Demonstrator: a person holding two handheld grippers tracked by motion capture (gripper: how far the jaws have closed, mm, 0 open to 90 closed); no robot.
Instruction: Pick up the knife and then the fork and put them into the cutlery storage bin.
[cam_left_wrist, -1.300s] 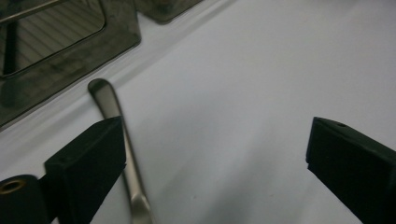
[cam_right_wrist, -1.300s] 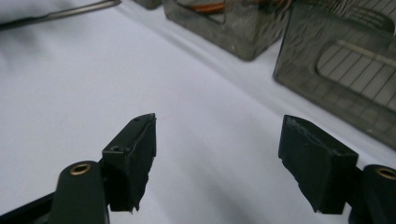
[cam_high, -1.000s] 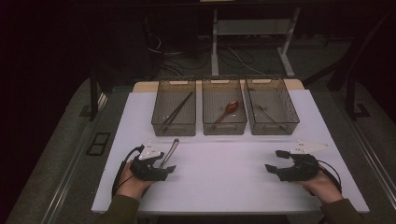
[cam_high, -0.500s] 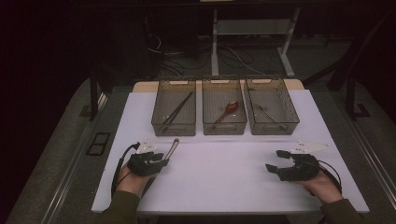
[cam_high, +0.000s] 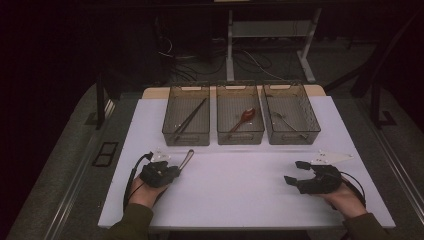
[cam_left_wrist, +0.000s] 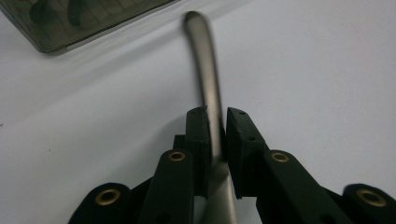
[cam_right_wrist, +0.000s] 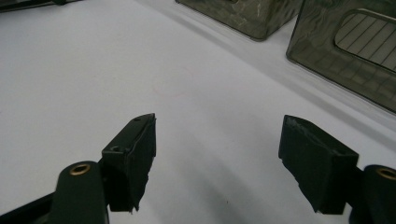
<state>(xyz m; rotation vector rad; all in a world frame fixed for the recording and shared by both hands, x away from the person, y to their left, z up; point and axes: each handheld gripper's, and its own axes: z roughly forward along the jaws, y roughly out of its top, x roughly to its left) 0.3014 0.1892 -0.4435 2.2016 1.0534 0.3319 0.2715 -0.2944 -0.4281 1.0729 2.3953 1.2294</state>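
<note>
- Left gripper view: the left gripper (cam_left_wrist: 217, 122) had just been closing, and its jaws now pinched the handle of a metal utensil (cam_left_wrist: 205, 70) — pads pressing on both sides of the slim shaft.
- High view: the left gripper (cam_high: 170, 170) sat near the front left of the white table (cam_high: 240, 200), with the utensil (cam_high: 186, 159) angled away from it toward the bins. Whether the utensil still rested on the table or was just clear of it, I could not tell.
- Step in hand, as I judged it: the grasp — pickup made, carry not yet begun.
- Next move would call for a lift clear of the table, then a carry toward one of the three clear bins at the far edge: left bin (cam_high: 186, 120) with long dark sticks, middle bin (cam_high: 240, 120) with a reddish spoon, right bin (cam_high: 291, 117) with a pale metal piece.
- The grip lay low on the shaft, so the long free end could swing or slip; a level, slow carry seemed wise.
- Utensil's look: dull silver-grey, narrow, gently curved, rounded at the far tip. Its working end was hidden behind the jaws, so the type stayed unclear.
- Right gripper (cam_high: 299, 172), (cam_right_wrist: 217, 154): resting at front right, jaws spread wide, nothing between them.
</note>
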